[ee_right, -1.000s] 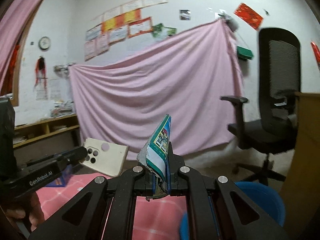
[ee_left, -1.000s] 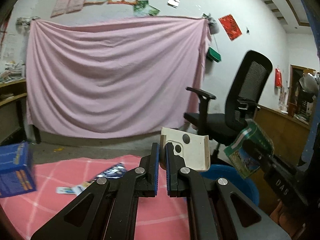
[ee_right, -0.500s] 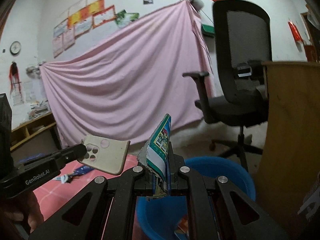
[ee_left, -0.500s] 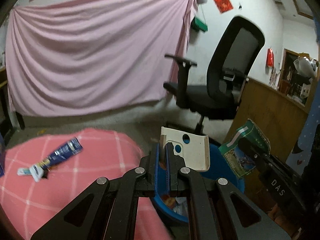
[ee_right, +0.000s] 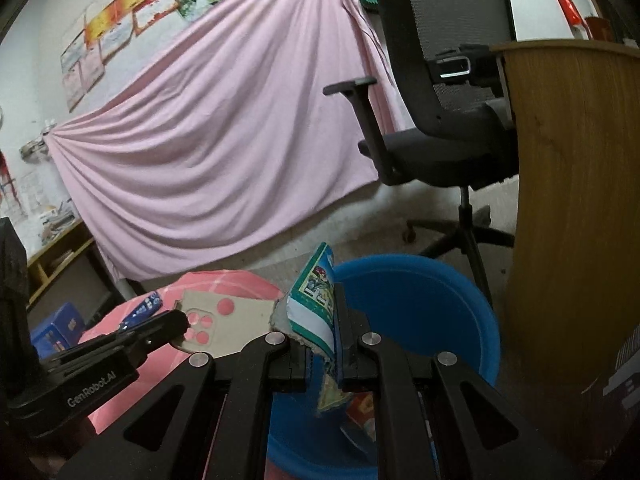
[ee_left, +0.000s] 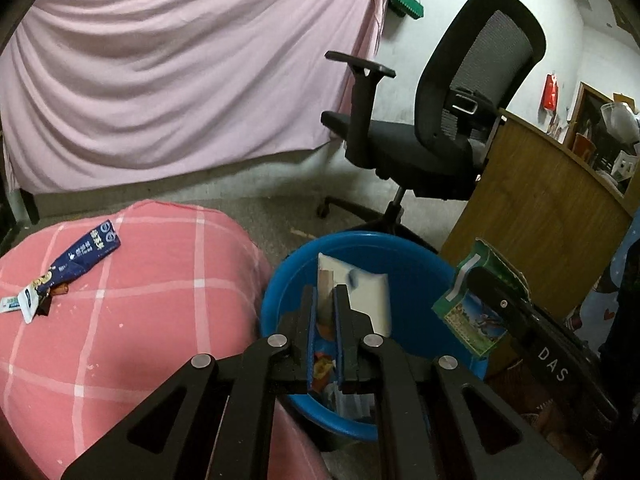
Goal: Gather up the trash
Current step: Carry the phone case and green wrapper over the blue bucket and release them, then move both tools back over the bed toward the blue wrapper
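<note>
My left gripper (ee_left: 326, 292) is shut on the edge of a cream phone case (ee_left: 362, 296) and holds it over the blue basin (ee_left: 400, 246). My right gripper (ee_right: 324, 300) is shut on a torn green printed packet (ee_right: 314, 292) above the same basin (ee_right: 424, 276). In the right wrist view the left gripper (ee_right: 176, 326) comes in from the left with the case (ee_right: 232, 314). The left wrist view shows the right gripper (ee_left: 478, 280) with the packet (ee_left: 470, 316) at the basin's right rim. Wrappers lie in the basin's bottom.
A pink checked cloth (ee_left: 160, 292) left of the basin carries a dark blue wrapper (ee_left: 86, 254) and a small white tube (ee_left: 22, 306). A black office chair (ee_left: 444, 128) and a wooden desk (ee_left: 540, 220) stand behind and right. A blue box (ee_right: 56, 330) sits low on the left.
Both grippers have swung right and down, from over the pink cloth to over the blue basin. Each keeps its hold, the left on the case, the right on the packet.
</note>
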Tool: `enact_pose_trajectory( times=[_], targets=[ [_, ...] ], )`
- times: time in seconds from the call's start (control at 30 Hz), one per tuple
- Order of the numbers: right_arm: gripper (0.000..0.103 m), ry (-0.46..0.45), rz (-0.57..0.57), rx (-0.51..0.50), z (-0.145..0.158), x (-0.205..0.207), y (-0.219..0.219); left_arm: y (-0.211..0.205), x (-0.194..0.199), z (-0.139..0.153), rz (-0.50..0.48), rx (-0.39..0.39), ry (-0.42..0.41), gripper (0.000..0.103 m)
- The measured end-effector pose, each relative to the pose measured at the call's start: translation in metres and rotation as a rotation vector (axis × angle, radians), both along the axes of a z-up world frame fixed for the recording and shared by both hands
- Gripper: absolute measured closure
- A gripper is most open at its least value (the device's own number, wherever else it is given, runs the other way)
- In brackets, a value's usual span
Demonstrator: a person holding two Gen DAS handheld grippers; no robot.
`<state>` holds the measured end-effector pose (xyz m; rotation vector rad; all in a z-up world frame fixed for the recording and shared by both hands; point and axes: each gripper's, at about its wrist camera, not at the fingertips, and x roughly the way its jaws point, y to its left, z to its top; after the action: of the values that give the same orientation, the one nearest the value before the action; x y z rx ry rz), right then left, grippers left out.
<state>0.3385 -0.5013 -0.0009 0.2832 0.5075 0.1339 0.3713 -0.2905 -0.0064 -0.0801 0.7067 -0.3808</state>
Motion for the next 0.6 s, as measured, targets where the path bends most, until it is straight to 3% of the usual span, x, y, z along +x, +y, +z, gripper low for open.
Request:
enact_pose_trajectory(
  times=[0.13, 0.23, 0.4, 0.47, 0.53, 0.6],
  targets=[
    [0.091, 0.022, -0.004, 0.006, -0.004, 0.002, -0.003, 0.005, -0.001, -0.003, 0.007, -0.009, 0.024, 0.096],
    [0.077, 0.025, -0.005, 0.009, -0.005, 0.002, -0.003, 0.008, -0.001, -0.002, 0.014, -0.013, 0.026, 0.095],
    [0.074, 0.022, -0.006, 0.007, -0.003, 0.004, -0.002, 0.020, -0.005, 0.004, 0.036, -0.039, -0.001, 0.074],
    [0.062, 0.007, -0.009, 0.007, 0.000, 0.002, -0.001, 0.028, -0.008, 0.007, 0.048, -0.048, -0.017, 0.073],
    [0.057, -0.014, -0.011, 0.005, 0.003, 0.002, 0.002, 0.037, -0.010, 0.011, 0.062, -0.047, -0.031, 0.071],
    [0.055, -0.036, -0.012, 0.000, 0.007, 0.001, 0.005, 0.048, -0.013, 0.015, 0.081, -0.051, -0.046, 0.063]
  ],
)
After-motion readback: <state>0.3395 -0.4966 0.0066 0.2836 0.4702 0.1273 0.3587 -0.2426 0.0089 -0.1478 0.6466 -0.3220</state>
